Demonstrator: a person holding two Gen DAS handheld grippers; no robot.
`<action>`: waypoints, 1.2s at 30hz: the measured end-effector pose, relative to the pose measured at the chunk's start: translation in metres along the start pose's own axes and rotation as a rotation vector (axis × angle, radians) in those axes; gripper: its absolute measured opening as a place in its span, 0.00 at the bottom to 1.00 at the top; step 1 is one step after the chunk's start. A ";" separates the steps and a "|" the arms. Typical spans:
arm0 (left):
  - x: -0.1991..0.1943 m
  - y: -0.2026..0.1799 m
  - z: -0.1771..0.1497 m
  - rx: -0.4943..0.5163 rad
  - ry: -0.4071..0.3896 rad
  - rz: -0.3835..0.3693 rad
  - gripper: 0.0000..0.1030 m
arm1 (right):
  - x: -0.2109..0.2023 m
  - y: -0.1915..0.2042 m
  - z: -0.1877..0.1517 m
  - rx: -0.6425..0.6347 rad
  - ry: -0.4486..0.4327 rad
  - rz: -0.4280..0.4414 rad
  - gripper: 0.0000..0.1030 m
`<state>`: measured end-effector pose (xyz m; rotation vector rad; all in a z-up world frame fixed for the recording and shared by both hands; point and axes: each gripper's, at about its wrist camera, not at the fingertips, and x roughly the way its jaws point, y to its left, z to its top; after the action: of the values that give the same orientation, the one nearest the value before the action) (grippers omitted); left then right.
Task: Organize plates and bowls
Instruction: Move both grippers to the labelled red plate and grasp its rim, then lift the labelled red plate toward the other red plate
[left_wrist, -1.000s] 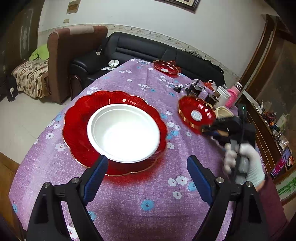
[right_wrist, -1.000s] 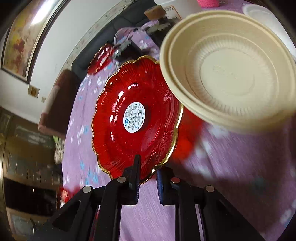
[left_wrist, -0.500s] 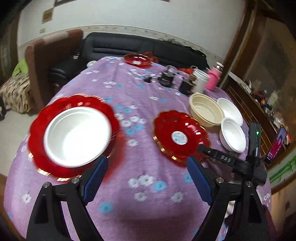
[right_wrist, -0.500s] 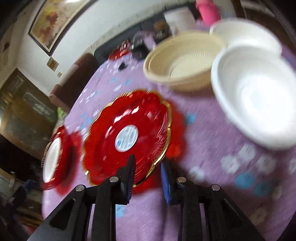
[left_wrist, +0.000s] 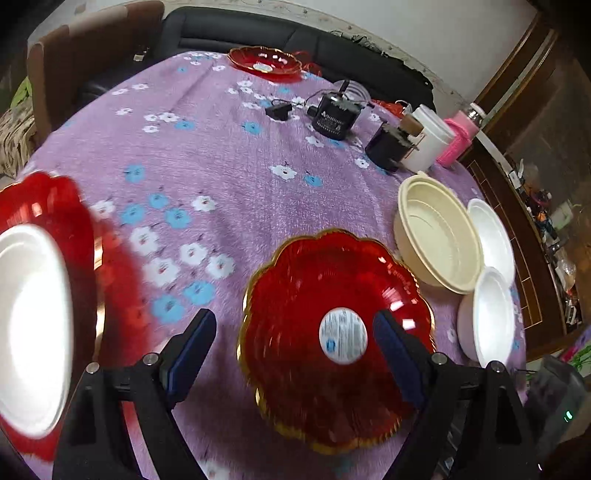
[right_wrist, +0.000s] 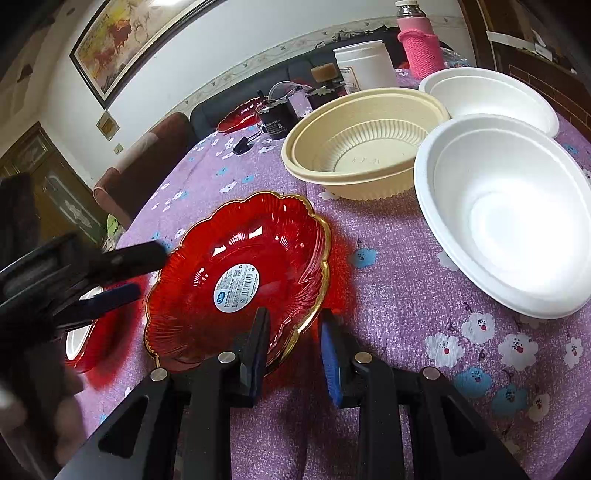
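The red scalloped plate (right_wrist: 236, 273) is straddled at its rim by the parted right tongs (right_wrist: 293, 345); left tongs (left_wrist: 295, 354) are released. Three bowls are judged unsorted.

I see a scalloped plate (right_wrist: 236, 273) on the tablecloth (right_wrist: 391, 280) in front of my right gripper (right_wrist: 295, 343). To its right sit two foam bowls (right_wrist: 506, 214), with a ribbed bowl (right_wrist: 365, 144) behind the plate. A plate holding a bowl (left_wrist: 29, 325) lies far left. A tub (right_wrist: 365, 66) and bottle (right_wrist: 419, 40) stand behind.
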<state>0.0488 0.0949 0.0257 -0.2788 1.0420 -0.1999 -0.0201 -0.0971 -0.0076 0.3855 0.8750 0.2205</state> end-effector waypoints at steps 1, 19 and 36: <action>0.005 -0.002 0.001 0.010 0.001 0.017 0.82 | 0.000 0.000 0.000 0.003 0.000 0.001 0.28; 0.023 -0.020 -0.006 0.159 0.012 0.173 0.48 | 0.001 -0.001 0.002 0.012 -0.007 0.022 0.22; -0.126 0.035 -0.047 0.011 -0.279 0.106 0.48 | -0.039 0.064 -0.017 -0.059 -0.063 0.232 0.17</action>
<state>-0.0531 0.1583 0.0950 -0.2333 0.7761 -0.0678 -0.0597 -0.0485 0.0360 0.4362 0.7599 0.4449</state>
